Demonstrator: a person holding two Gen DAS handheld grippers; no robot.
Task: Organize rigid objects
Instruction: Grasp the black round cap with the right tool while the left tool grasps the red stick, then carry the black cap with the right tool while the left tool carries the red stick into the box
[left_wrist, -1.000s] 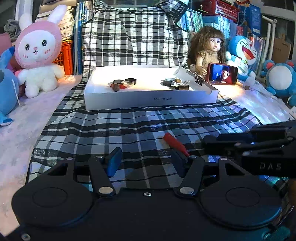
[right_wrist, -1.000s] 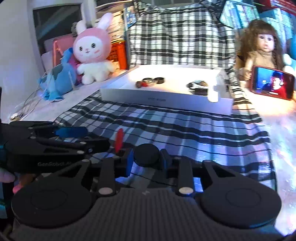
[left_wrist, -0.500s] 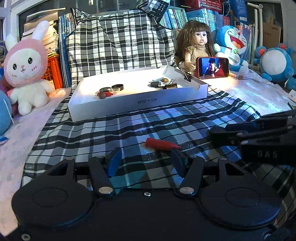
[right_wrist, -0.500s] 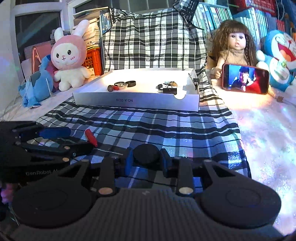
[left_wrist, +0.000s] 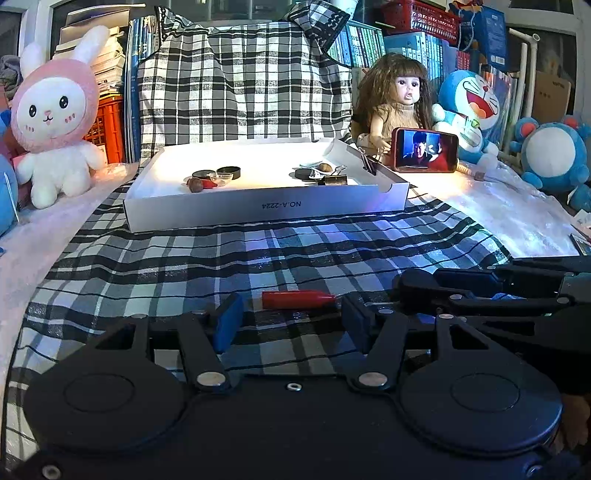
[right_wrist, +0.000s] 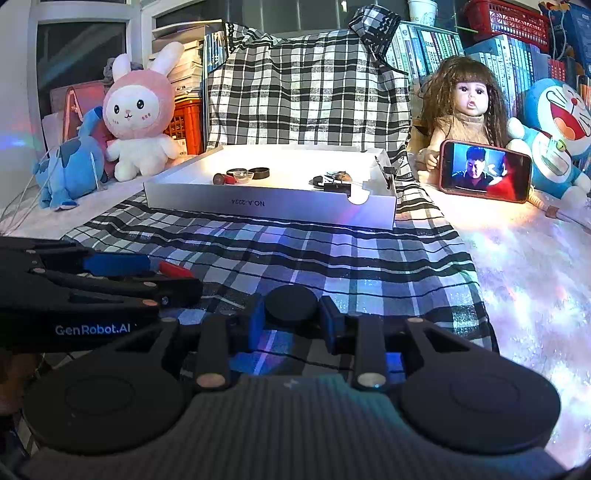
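Note:
A red-handled tool (left_wrist: 297, 299) lies crosswise on the plaid cloth just ahead of my left gripper (left_wrist: 291, 320), which is open around it without touching. The tool also shows in the right wrist view (right_wrist: 176, 269). My right gripper (right_wrist: 291, 323) is shut on a round black disc (right_wrist: 291, 308). A white shallow box (left_wrist: 258, 212) at the back holds small items: black rings (left_wrist: 229, 172), a nut (left_wrist: 194, 184), a binder clip (left_wrist: 332, 180). The right gripper's body (left_wrist: 480, 291) lies at the right of the left wrist view.
A pink bunny plush (left_wrist: 55, 114) stands at the left. A doll (left_wrist: 400, 107), a phone playing video (left_wrist: 424, 149) and blue plush toys (left_wrist: 469, 107) stand at the right. Books and crates fill the back. The plaid cloth (left_wrist: 221, 258) covers the middle.
The left gripper has swung so the red tool now lies crosswise between its open fingers. The right gripper turned rightward, still holding the black disc.

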